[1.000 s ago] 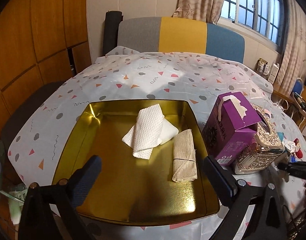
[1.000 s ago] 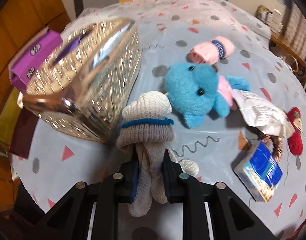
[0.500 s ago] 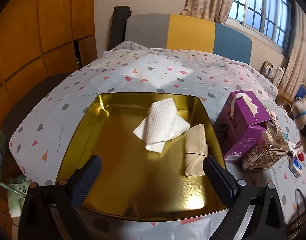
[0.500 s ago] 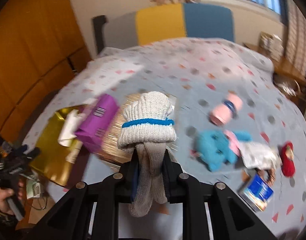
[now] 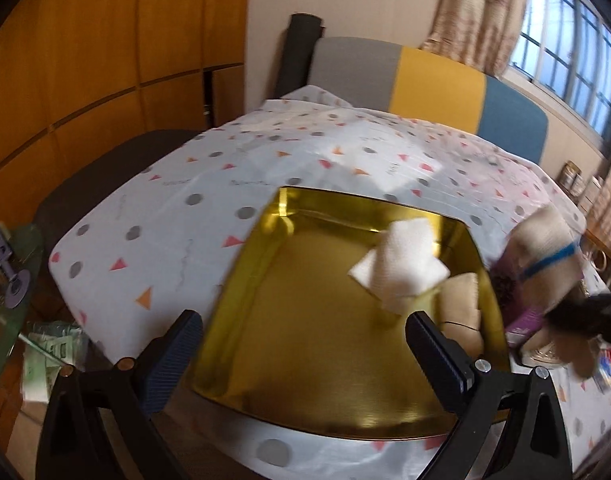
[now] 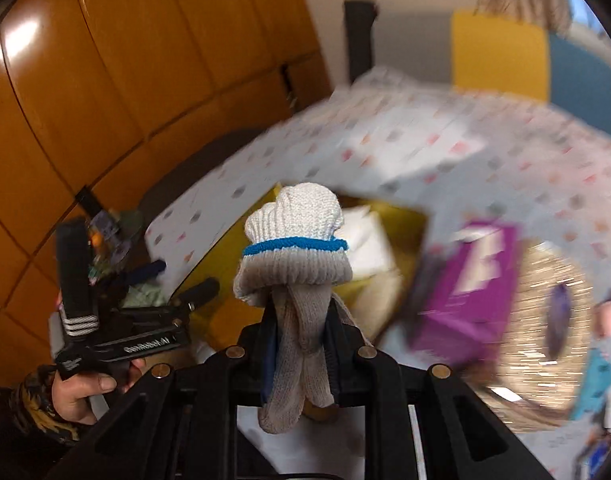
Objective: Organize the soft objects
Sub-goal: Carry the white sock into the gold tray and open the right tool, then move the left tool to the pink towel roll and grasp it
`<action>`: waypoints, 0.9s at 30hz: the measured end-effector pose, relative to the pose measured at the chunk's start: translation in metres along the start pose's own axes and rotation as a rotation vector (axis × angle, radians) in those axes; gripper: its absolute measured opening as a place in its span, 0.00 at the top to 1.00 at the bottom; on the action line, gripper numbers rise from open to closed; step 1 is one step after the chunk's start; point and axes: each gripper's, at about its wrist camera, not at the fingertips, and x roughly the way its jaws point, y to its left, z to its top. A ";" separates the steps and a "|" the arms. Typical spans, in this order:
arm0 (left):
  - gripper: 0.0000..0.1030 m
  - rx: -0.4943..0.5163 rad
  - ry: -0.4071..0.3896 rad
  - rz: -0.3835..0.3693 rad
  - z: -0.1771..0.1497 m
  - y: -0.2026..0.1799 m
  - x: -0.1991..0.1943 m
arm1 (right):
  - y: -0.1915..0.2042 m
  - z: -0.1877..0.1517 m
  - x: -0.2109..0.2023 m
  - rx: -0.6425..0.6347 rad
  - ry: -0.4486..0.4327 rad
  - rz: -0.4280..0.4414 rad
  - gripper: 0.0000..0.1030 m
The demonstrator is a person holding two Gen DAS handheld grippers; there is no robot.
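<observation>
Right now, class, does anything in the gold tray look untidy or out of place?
Slightly. In the gold tray, the white cloth lies loosely folded and skewed, one corner sticking out. The beige roll beside it looks tidy. Nothing is spilled or damaged.

I'm looking into a lived-in home room. A bench [image 5: 193,216] wears a party-patterned plastic cloth, with a grey, yellow and blue upholstered backrest [image 5: 425,80] behind it. Orange wooden wall panels [image 5: 105,60], patterned curtains [image 5: 469,16] beside a barred window [image 5: 565,48], and a purple tissue box [image 6: 473,280] all say household, not workplace.
</observation>
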 end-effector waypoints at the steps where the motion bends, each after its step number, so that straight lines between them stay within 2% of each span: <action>1: 0.01 -0.007 0.000 0.005 0.000 0.004 0.000 | 0.001 0.001 0.018 0.015 0.039 0.009 0.81; 5: 0.01 -0.048 0.005 0.018 -0.002 0.020 0.005 | -0.008 -0.002 0.085 0.077 0.164 0.008 0.81; 10: 0.00 -0.026 0.017 0.011 -0.004 0.017 0.009 | -0.012 -0.014 0.132 0.087 0.230 -0.040 0.78; 12: 0.00 -0.017 0.016 0.006 -0.004 0.014 0.010 | -0.011 -0.018 0.141 0.079 0.239 -0.046 0.76; 13: 0.00 -0.012 0.017 0.004 -0.004 0.012 0.010 | -0.010 -0.021 0.144 0.068 0.242 -0.057 0.70; 14: 0.00 -0.009 0.018 0.002 -0.005 0.011 0.009 | -0.009 -0.023 0.146 0.059 0.238 -0.063 0.64; 16: 0.00 -0.005 0.018 -0.002 -0.005 0.008 0.009 | -0.007 -0.027 0.141 0.050 0.222 -0.050 0.58; 19: 0.00 0.009 0.018 -0.009 -0.005 0.002 0.007 | -0.003 -0.028 0.133 0.037 0.191 -0.044 0.54; 21: 0.00 0.021 0.011 -0.014 -0.005 -0.002 0.003 | 0.001 -0.026 0.125 0.023 0.160 -0.039 0.42; 22: 0.00 0.027 0.008 -0.016 -0.005 -0.004 0.002 | 0.003 -0.025 0.118 0.016 0.138 -0.035 0.29; 23: 0.00 0.032 0.003 -0.021 -0.005 -0.006 0.000 | 0.005 -0.024 0.111 0.008 0.112 -0.036 0.24; 27: 0.00 0.057 -0.013 -0.039 -0.003 -0.015 -0.008 | 0.010 -0.024 0.087 -0.019 0.054 -0.075 0.24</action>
